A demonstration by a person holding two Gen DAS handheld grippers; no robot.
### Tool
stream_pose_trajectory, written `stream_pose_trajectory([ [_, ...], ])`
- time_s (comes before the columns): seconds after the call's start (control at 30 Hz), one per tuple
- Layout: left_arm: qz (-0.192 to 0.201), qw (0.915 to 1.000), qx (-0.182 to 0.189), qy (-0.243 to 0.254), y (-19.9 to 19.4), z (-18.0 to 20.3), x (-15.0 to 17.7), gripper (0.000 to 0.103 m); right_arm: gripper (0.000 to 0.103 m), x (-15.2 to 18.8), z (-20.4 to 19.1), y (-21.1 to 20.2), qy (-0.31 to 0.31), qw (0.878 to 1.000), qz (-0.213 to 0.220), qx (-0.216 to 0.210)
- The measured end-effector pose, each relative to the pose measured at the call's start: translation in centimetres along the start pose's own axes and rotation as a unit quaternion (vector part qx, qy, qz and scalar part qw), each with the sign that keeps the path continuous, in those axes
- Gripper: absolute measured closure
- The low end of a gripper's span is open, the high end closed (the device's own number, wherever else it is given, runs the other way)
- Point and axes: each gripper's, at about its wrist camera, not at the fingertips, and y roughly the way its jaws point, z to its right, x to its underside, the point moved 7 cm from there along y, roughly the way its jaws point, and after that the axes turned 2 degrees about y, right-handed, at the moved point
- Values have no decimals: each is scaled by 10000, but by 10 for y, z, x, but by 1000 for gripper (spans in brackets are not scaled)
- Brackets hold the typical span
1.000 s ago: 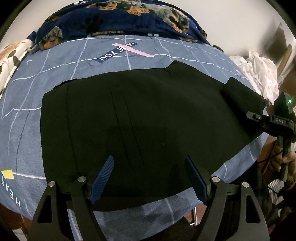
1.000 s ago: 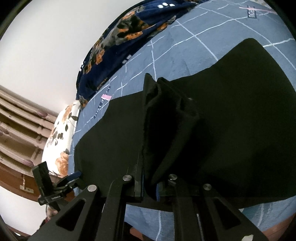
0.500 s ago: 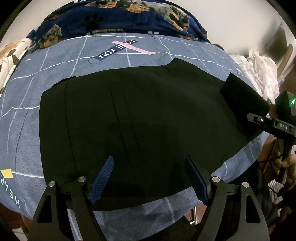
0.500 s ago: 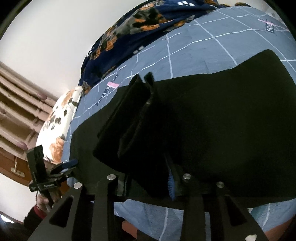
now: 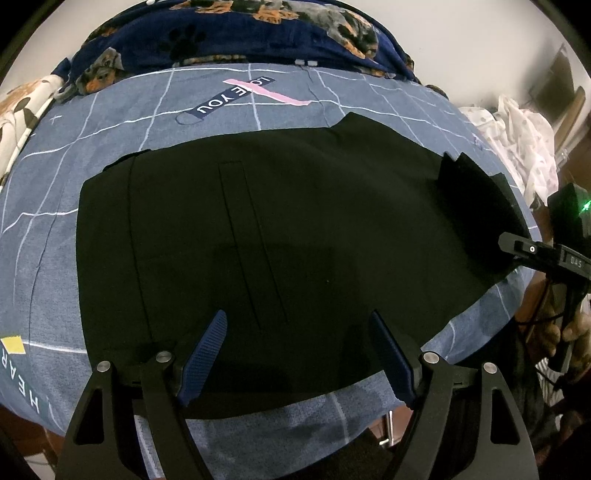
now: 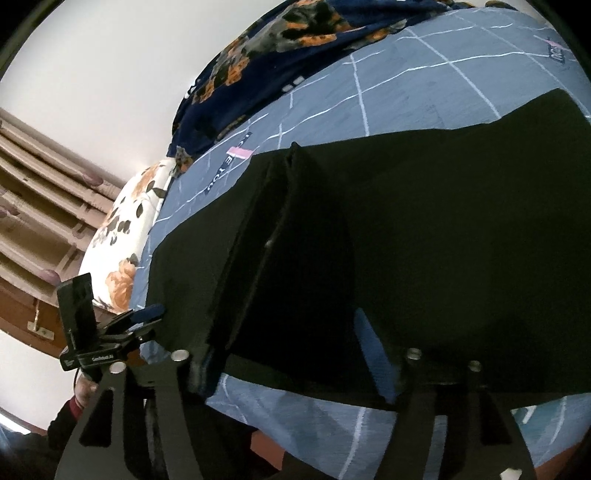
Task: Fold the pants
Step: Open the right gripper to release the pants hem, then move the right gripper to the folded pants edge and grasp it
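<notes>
Left gripper [image 5: 297, 354]: fingers apart, nothing between them, hovering over the near edge of the black pants [image 5: 277, 240]. Right gripper [image 6: 291, 354]: fingers look spread, with the lifted pant-leg end [image 6: 280, 236] draped between them; whether one finger is pressing the cloth I cannot tell. Pants lie mostly flat on the blue grid bedsheet [image 5: 110, 122]; only the right end is raised and doubled over. Judgement: first fold just begun, the carry-over and later folds remain. Beyond: dog-print blanket [image 5: 236, 33], floral pillow [image 6: 125, 236].
</notes>
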Motion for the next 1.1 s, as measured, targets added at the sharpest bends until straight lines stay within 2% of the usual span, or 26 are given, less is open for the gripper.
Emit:
stream_pose_trajectory([
  [0.1,0,10000,0,1,0,0,0,24,27,2,-3,2,15,9999,-33,-112],
  [0.2,2,10000,-1,-2,0,0,0,24,24,3,-2,3,132,9994,-53,-304],
  [0.37,10,10000,2,3,0,1,0,24,23,2,3,2,386,9975,-64,-589],
  [0.63,100,9999,77,109,-3,7,-1,24,20,1,3,3,457,9961,-96,-753],
  [0.7,189,9994,258,127,-8,14,-4,24,18,0,4,2,487,9955,-96,-811],
  [0.87,481,9926,1026,436,-21,56,-16,24,18,-4,8,-1,706,9918,-18,-1061],
  [0.97,307,9890,1326,581,-10,84,-27,24,18,-6,11,-5,899,9878,61,-1269],
  [1.03,117,9840,1672,596,4,106,-35,24,18,-8,16,-9,1104,9826,136,-1487],
  [1.1,-9,9817,1794,639,15,121,-40,24,18,-10,20,-13,1300,9766,214,-1697],
])
